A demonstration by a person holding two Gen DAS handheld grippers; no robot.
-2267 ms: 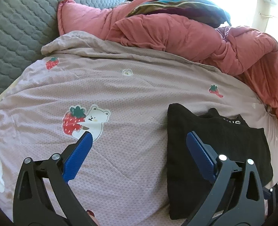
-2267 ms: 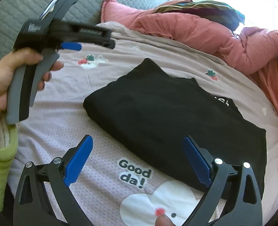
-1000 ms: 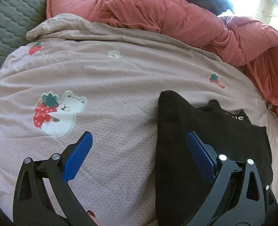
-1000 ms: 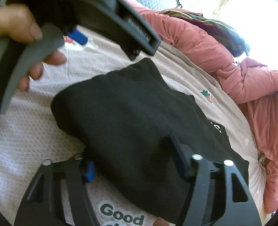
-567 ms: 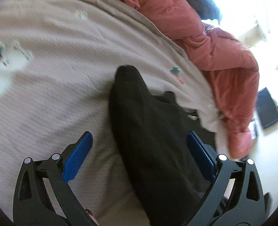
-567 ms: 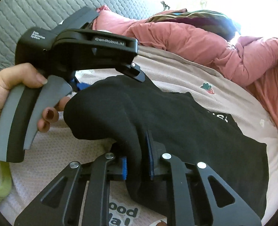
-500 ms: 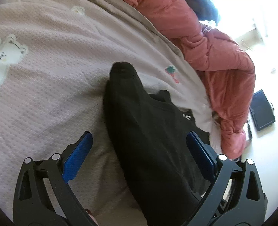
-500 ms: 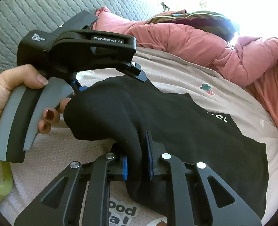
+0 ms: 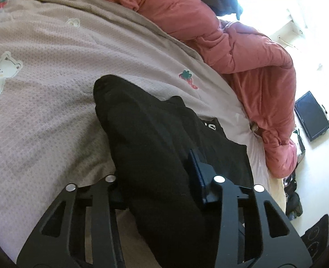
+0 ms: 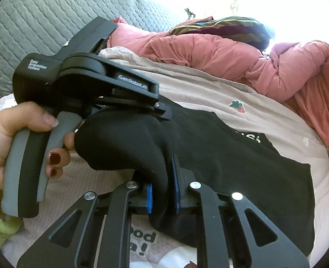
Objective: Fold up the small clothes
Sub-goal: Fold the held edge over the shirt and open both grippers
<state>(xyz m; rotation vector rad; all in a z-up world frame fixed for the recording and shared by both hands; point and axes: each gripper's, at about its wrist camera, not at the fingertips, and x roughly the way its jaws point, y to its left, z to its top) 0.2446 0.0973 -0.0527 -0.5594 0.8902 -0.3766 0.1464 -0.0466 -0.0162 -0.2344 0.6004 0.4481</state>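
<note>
The black garment (image 10: 231,167) lay on the pinkish blanket (image 9: 52,89), near the red quilt (image 9: 242,51). The right gripper (image 10: 163,192) was clamped on its near-left edge. The left gripper (image 9: 157,178) had a fold between its jaws, which were closing on it.

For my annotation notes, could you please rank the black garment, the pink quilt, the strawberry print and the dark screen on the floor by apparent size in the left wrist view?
1. Black garment, although nearness to the camera enlarges it.
2. Pink quilt, close in apparent size, so these two are unsure.
3. Dark screen.
4. Strawberry print.
</note>
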